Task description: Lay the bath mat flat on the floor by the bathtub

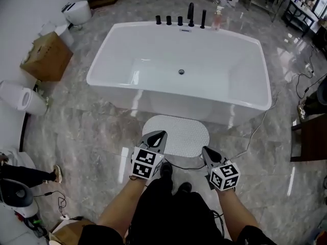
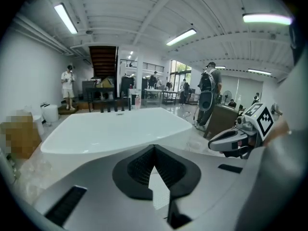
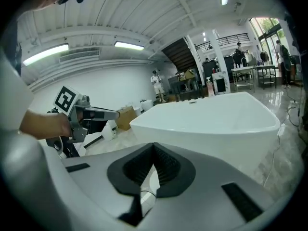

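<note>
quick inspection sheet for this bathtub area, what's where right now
surface: glossy grey marble floor
job's things: bath mat lies flat on the floor beside the bathtub
clutter: cardboard box; soap bottle on the tub rim
grippers: left gripper and right gripper both shut, nothing between the fingers
cables: cable trails over the floor right of the mat
surroundings: toilet by the left wall
</note>
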`<state>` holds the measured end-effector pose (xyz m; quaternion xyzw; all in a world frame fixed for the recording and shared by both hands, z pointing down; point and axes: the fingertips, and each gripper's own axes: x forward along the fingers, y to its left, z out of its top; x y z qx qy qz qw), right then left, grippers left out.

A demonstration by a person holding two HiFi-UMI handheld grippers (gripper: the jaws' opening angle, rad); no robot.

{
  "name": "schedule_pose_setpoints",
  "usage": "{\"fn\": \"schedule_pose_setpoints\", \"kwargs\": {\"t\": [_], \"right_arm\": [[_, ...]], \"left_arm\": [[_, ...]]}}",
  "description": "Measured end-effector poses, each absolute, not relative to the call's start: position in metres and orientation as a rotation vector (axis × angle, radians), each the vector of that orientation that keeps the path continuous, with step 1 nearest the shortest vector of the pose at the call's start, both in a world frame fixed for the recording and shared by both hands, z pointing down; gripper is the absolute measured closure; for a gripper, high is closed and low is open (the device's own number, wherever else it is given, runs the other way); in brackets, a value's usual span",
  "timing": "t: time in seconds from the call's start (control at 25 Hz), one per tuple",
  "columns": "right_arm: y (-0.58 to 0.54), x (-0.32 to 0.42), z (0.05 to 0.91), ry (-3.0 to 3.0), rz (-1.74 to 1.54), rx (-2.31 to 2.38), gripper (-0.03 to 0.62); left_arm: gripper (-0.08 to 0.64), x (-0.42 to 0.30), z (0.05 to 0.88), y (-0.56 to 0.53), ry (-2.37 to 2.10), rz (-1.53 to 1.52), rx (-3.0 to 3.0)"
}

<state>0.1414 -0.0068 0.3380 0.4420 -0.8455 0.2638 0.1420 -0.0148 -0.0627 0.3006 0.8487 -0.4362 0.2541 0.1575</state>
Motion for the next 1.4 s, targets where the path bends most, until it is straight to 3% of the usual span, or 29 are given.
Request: {"fn": "schedule_pose_setpoints", "kwargs": {"t": [0.36, 0.8, 1.4], "right_arm": [[0.028, 0.168, 0.255, -2.51, 0.756, 1.345, 0.577], [0.058, 0.22, 0.207, -2.523, 0.727, 1.505, 0.577], [0.018, 0.162, 0.138, -2.6, 0.606, 1.531, 0.577]], "left_arm": [[0.549, 0.005, 0.203, -0.025, -1.308, 0.609, 2.445], [0.548, 0.014, 0.156, 0.013, -1.343, 0.553, 2.474], [0.549, -0.02, 0.107, -0.016, -1.314, 0.438, 2.554]]}}
